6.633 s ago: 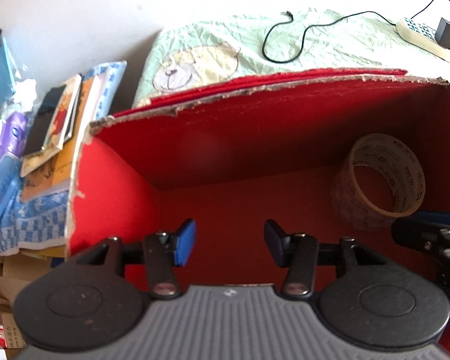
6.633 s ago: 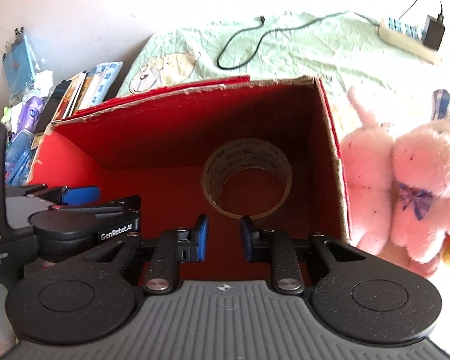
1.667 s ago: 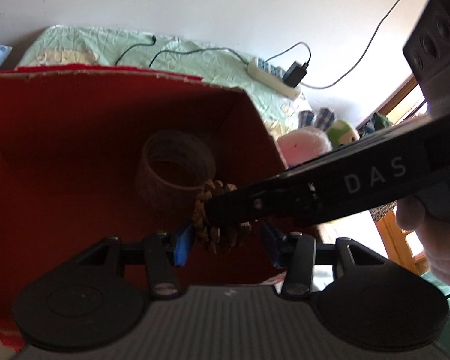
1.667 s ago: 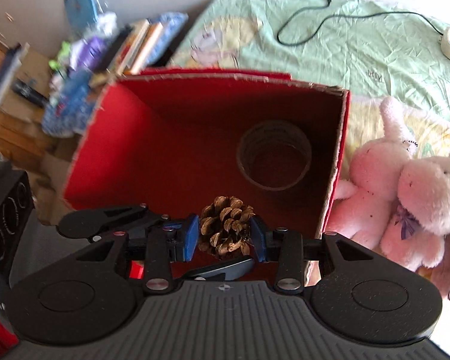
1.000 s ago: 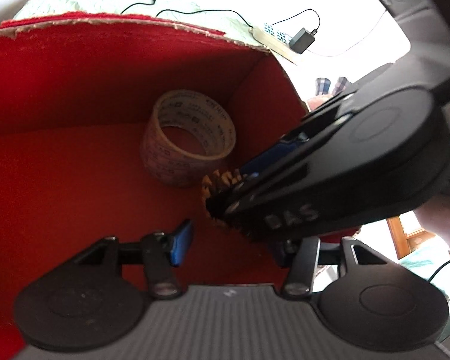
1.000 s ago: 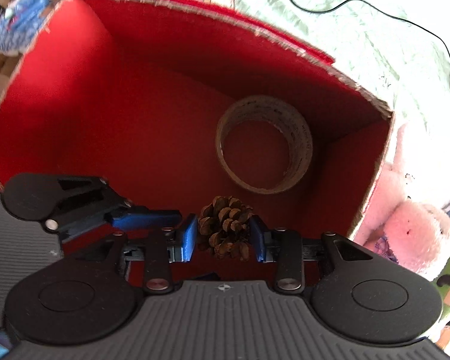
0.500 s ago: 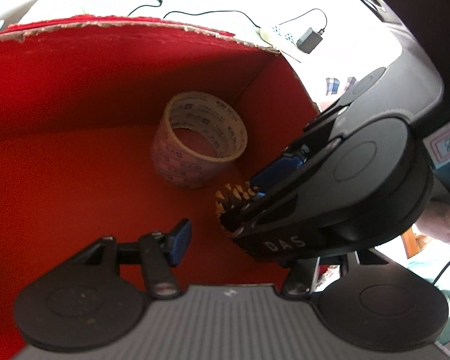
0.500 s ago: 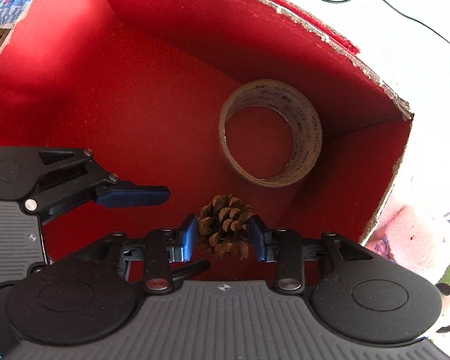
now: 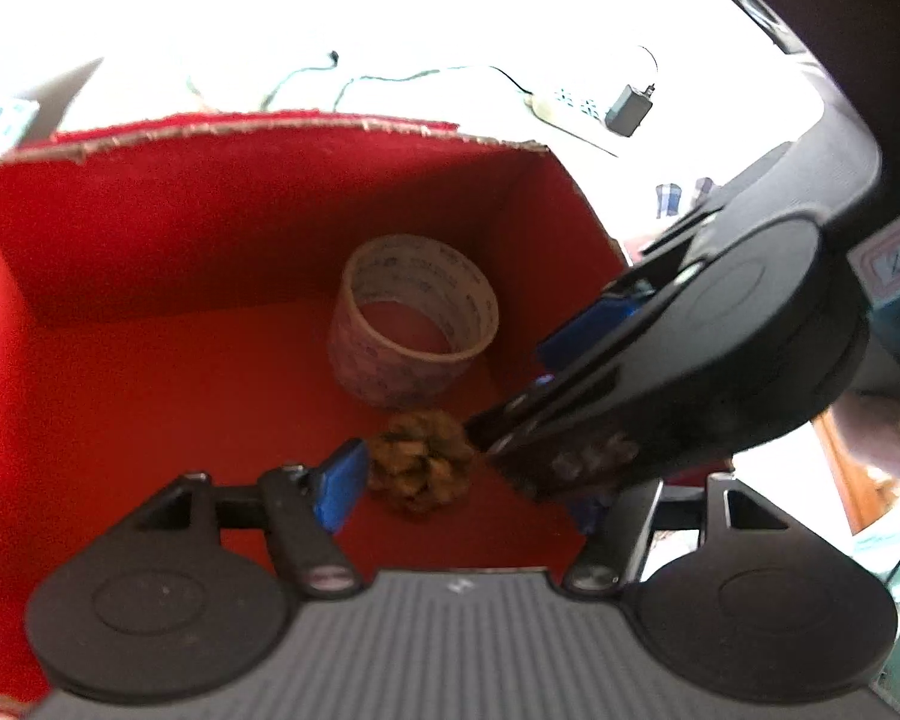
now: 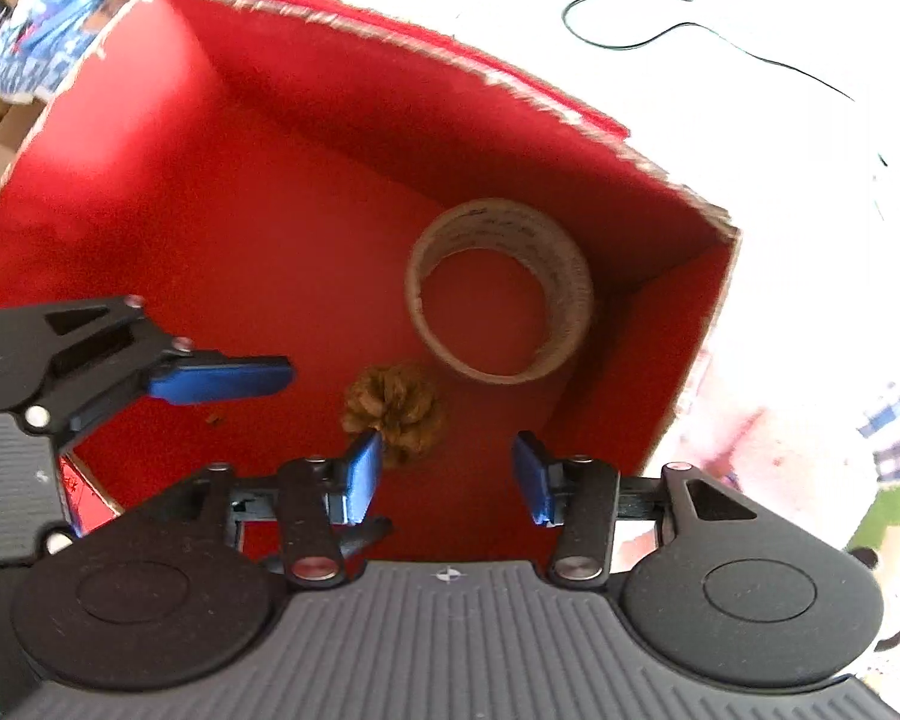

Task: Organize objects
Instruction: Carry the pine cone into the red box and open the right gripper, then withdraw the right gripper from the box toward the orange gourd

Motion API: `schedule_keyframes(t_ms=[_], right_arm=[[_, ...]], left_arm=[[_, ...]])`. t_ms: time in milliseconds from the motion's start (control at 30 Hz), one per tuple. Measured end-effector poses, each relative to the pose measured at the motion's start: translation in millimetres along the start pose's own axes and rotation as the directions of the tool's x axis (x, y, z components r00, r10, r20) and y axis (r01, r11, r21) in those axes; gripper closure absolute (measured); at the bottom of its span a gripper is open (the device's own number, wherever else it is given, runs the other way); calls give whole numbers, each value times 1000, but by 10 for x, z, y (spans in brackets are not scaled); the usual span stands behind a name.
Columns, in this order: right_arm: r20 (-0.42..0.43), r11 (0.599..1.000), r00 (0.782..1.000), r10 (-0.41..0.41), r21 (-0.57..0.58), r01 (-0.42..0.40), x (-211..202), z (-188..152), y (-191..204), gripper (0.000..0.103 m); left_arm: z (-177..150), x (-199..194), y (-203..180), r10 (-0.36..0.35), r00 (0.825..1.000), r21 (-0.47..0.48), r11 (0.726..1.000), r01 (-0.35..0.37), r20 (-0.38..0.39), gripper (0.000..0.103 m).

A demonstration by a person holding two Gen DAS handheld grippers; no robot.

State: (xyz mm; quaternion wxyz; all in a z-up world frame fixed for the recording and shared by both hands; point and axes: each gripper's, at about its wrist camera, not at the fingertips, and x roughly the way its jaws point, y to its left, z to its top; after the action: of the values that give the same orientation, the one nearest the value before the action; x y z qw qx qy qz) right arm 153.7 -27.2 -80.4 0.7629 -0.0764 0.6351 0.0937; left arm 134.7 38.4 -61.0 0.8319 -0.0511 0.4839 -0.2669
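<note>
- Right gripper [image 10: 447,474]: blue-padded jaws spread wide, nothing between them. Half a second ago they were clamped on the brown, scaly pine cone [image 10: 393,405]; it has since been let go.
- Pine cone now lies on the floor of the red-lined cardboard box [image 10: 222,192], just below the gripper's left pad, free of both pads. Woody, open scales, roughly round; a small crumb of it lies on the floor nearby.
- Left gripper [image 9: 468,489]: also open and empty, hovering over the box with the pine cone [image 9: 420,459] just beyond its left pad; its right pad is mostly hidden behind the right gripper's black body.
- Beyond the pine cone, just beside it, towards the box's far right corner: a beige roll of printed packing tape [image 10: 501,291], a hollow ring resting against the floor.
- Box: matte red inner faces, raw torn cardboard rim.
- Judgement: pine cone placement looks complete; both grippers are free for the next object. Outside the box, a pale sheet with a thin black cable [image 10: 690,30].
</note>
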Motion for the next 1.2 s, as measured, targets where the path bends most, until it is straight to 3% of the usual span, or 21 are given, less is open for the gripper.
schedule_keyframes(t_ms=[200,333,433,500,567,767,900,1200], right_arm=[[99,995,994,47,79,-55,-241,-303,-132,55],[185,986,978,90,120,-114,-390,-559,-198,55],[235,976,965,120,152,-159,-481,-590,-289,55],[264,969,956,131,171,-180,-683,-353,-275,55],[294,960,944,149,185,-209,-744,-416,-323,55],[345,938,917,201,201,-282,-937,-687,-389,55],[371,923,899,233,205,-324,-991,-867,-401,55],[395,910,881,262,204,-362,-973,-1129,-227,54]], left_arm=[[12,-214,-100,65,996,-1,998,-65,60,34],[-27,-434,-221,137,984,17,990,-140,116,34],[-80,-579,-325,184,971,16,982,-188,152,33],[-121,-649,-394,213,963,12,976,-218,167,30],[-162,-706,-463,237,955,7,970,-242,176,27],[-295,-847,-722,310,933,-7,950,-314,183,16],[-422,-916,-834,358,919,-19,933,-360,166,15],[-668,-938,-1002,458,881,-68,889,-453,116,12]])
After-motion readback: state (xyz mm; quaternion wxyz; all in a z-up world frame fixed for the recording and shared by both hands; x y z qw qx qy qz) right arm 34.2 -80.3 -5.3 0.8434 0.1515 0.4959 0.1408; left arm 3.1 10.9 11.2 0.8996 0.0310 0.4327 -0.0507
